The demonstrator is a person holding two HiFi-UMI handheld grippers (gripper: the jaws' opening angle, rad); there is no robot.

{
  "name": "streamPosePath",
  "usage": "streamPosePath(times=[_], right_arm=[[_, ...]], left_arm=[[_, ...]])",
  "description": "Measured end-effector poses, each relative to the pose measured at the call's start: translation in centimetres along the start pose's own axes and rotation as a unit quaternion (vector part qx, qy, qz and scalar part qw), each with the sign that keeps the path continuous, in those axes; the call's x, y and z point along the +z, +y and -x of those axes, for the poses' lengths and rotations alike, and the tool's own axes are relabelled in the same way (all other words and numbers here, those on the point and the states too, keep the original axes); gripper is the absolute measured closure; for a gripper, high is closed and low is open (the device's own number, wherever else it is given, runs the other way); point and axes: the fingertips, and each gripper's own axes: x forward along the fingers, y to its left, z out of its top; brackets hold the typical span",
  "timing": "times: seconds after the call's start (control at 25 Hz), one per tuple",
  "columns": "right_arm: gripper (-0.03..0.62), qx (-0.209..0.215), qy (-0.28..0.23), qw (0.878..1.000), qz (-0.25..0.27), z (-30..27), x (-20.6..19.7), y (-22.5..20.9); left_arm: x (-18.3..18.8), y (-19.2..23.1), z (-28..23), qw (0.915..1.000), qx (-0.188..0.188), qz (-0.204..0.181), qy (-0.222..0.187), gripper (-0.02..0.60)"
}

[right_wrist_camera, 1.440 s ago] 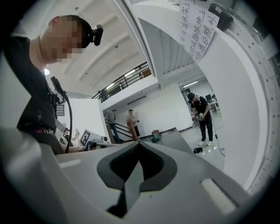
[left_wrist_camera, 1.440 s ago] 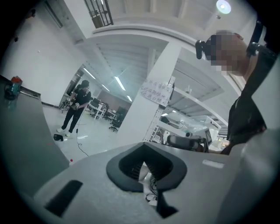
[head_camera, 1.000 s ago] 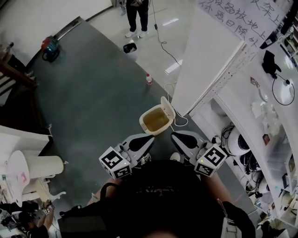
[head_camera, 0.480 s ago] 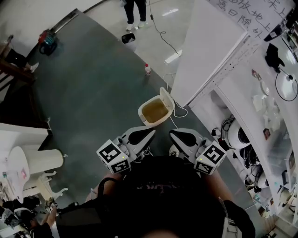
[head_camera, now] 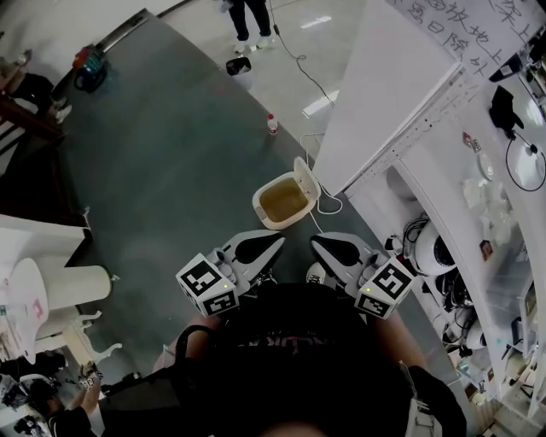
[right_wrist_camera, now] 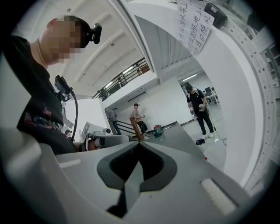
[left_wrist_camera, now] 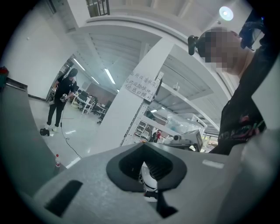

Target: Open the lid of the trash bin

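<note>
A small cream trash bin (head_camera: 282, 201) stands on the dark floor beside a white pillar. Its lid (head_camera: 307, 185) is tipped up at the back, and the brownish inside shows. In the head view both grippers are held side by side just short of the bin and point towards it. My left gripper (head_camera: 275, 241) is to the near left of the bin, jaws together and empty. My right gripper (head_camera: 317, 245) is to the near right, also closed on nothing. In the left gripper view my left gripper (left_wrist_camera: 142, 145) is shut. In the right gripper view my right gripper (right_wrist_camera: 139, 144) is shut too.
The white pillar (head_camera: 388, 102) and white shelving (head_camera: 478, 213) with gear fill the right side. A white cable (head_camera: 328, 213) lies by the bin. A small bottle (head_camera: 272, 125) stands further off on the floor. A person (head_camera: 252, 17) stands far away. White furniture (head_camera: 51, 290) sits at left.
The head view has drifted slightly. Both grippers and the bin with its raised lid keep their places.
</note>
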Motion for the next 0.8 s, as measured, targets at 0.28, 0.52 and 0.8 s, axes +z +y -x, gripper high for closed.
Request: streamPosePath(times=[0.28, 0.52, 0.8], right_arm=[[0.586, 0.009, 0.009, 1.0, 0.002, -0.54, -0.26, 0.21], [0.586, 0.01, 0.01, 1.0, 0.001, -0.57, -0.41, 0.18], [0.586, 0.008, 0.013, 1.0, 0.001, -0.35, -0.54, 0.07]], left_arm=[[-0.06, 0.17, 0.5, 0.9999, 0.01, 0.0, -0.002, 0.581], [-0.56, 0.33, 0.35, 0.9999, 0.01, 0.009, 0.002, 0.581], [-0.85, 0.26, 0.0, 0.9999, 0.005, 0.009, 0.002, 0.581]])
